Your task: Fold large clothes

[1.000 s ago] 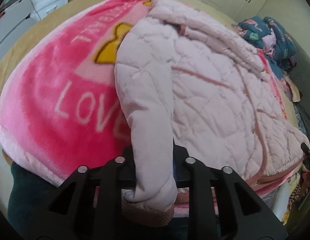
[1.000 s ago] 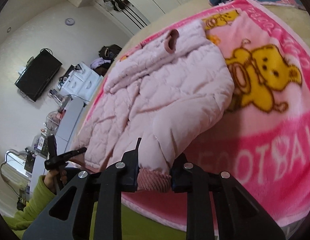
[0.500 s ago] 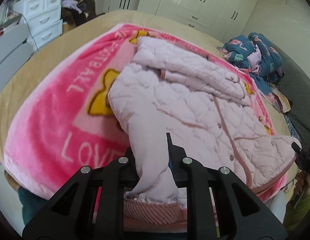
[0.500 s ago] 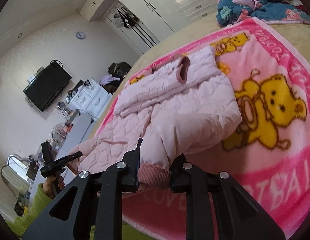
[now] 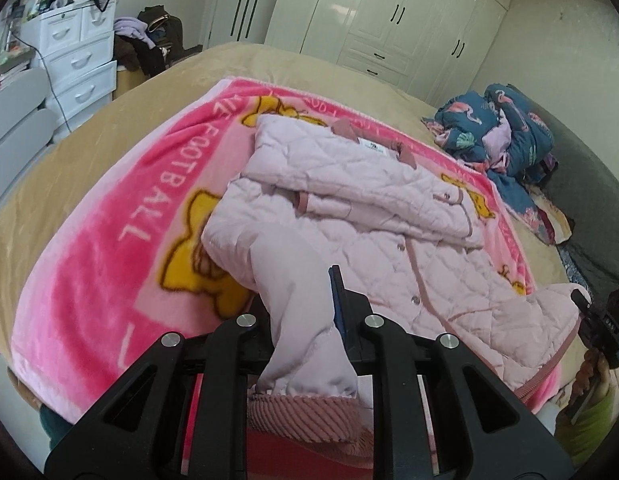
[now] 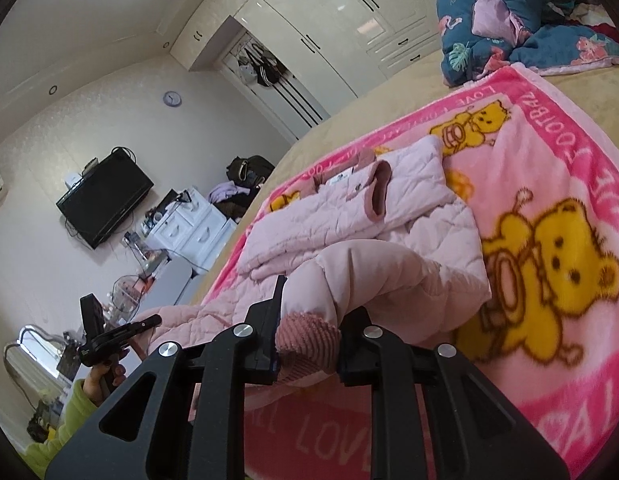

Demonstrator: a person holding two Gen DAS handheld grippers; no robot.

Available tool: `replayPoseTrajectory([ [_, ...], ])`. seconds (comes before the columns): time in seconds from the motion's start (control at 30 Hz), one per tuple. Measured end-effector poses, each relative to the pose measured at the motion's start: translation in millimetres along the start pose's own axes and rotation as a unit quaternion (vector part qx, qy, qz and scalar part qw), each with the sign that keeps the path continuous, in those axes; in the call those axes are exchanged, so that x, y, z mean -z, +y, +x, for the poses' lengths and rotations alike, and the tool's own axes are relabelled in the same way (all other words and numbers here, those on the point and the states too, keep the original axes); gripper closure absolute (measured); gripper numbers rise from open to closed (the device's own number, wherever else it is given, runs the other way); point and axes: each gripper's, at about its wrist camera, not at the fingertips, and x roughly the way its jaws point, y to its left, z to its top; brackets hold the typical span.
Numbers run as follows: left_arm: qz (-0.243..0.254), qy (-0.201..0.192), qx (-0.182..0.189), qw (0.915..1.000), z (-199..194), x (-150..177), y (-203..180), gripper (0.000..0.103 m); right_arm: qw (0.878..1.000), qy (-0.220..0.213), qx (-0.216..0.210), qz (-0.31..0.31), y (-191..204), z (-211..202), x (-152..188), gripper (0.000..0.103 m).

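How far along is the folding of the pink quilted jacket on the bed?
Done: the pale pink quilted jacket lies spread on the pink bear-print blanket, its top part folded down over the body. In hand: each gripper is shut on one sleeve cuff, left gripper, right gripper. Left: laying both sleeves across, then folding the body.

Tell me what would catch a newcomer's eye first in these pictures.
The pale pink quilted jacket spread on the bright pink teddy-bear blanket on the bed. Each sleeve end is pinched: the left gripper and the right gripper are shut on the cuffs. A heap of dark flowered bedding sits at the bed's far corner.
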Motion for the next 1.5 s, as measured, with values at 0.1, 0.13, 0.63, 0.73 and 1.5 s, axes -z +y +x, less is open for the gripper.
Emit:
replayPoseTrajectory([
  [0.1,0.0,-0.003,0.003,1.0,2,-10,-1,0.092,1.0,-0.007,0.0,0.0,-1,4,-9,0.085],
  [0.13,0.0,-0.004,0.004,1.0,4,-14,-2,0.092,1.0,-0.01,-0.001,-0.001,-1,7,-12,0.085],
  [0.63,-0.018,-0.014,0.024,0.9995,34,-92,-3,0.092,0.998,-0.044,-0.011,-0.03,16,52,-100,0.086],
  [0.73,-0.026,-0.018,0.025,0.9992,41,-113,1,0.092,0.998,-0.057,-0.01,-0.027,15,60,-122,0.086],
  [1.5,-0.036,-0.028,0.013,0.9989,119,-210,7,0.09,0.995,-0.074,0.068,0.016,-32,155,-224,0.086],
])
